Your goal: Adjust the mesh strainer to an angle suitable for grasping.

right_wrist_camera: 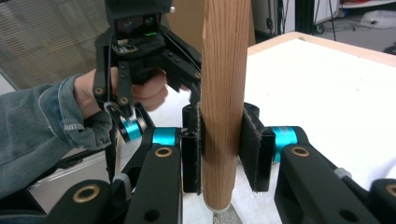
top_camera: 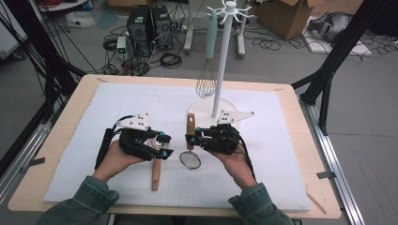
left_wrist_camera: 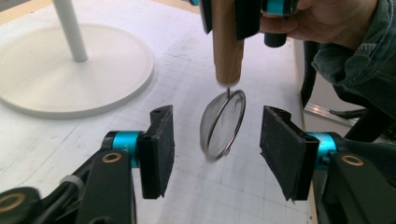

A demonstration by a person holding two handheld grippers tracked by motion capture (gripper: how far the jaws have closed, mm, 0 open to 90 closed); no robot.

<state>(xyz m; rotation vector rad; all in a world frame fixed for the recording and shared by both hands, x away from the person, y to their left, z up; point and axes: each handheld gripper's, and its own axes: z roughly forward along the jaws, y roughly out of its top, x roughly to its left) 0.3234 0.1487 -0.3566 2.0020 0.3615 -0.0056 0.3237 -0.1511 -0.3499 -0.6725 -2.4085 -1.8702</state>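
Leftmost on the white mat [top_camera: 70, 159], the left gripper [top_camera: 162, 145] is held by the person's left hand [top_camera: 115, 159], its jaws spread wide with nothing between the pads [left_wrist_camera: 159, 144]. Under that gripper a second wooden-handled utensil [top_camera: 156, 174] lies flat on the mat. Next to the right, a small mesh strainer [top_camera: 190, 160] hangs just ahead of the open jaws, its round sieve seen edge-on in the left gripper view [left_wrist_camera: 223, 123]. Its wooden handle [right_wrist_camera: 224, 102] is pinched between the pressed-in pads of the right gripper [top_camera: 191, 139], held by the right hand [top_camera: 234, 159]. Behind that gripper stands a white rack [top_camera: 225, 61] on a round base, a whisk [top_camera: 208, 70] with a pale green handle hanging from its left hook.
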